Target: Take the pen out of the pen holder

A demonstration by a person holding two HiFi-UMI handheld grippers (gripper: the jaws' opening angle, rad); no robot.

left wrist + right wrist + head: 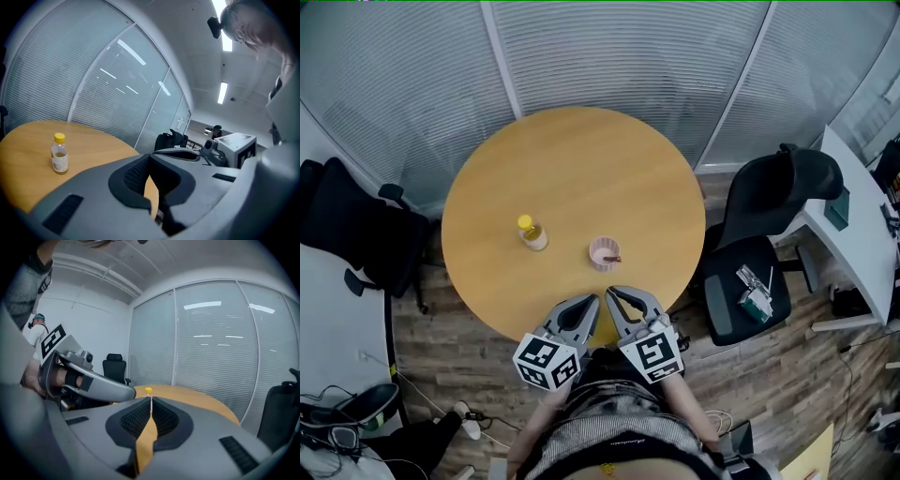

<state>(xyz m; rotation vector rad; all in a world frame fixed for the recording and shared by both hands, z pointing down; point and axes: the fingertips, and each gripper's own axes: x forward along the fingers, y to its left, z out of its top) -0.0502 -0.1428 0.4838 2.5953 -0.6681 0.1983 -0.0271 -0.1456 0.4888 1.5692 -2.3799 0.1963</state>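
Head view: pink pen holder mid round table, pen barely above its rim, hard to make out. Bottle near, to its left. Left gripper & right gripper at near edge, both closed, empty.

Left gripper view: jaws together, holder out of frame.

Right gripper view: jaws together, holder hidden, only bottle's cap shows.

Risk: light holder may tip/slide if pen's pulled at an angle w/o bracing.
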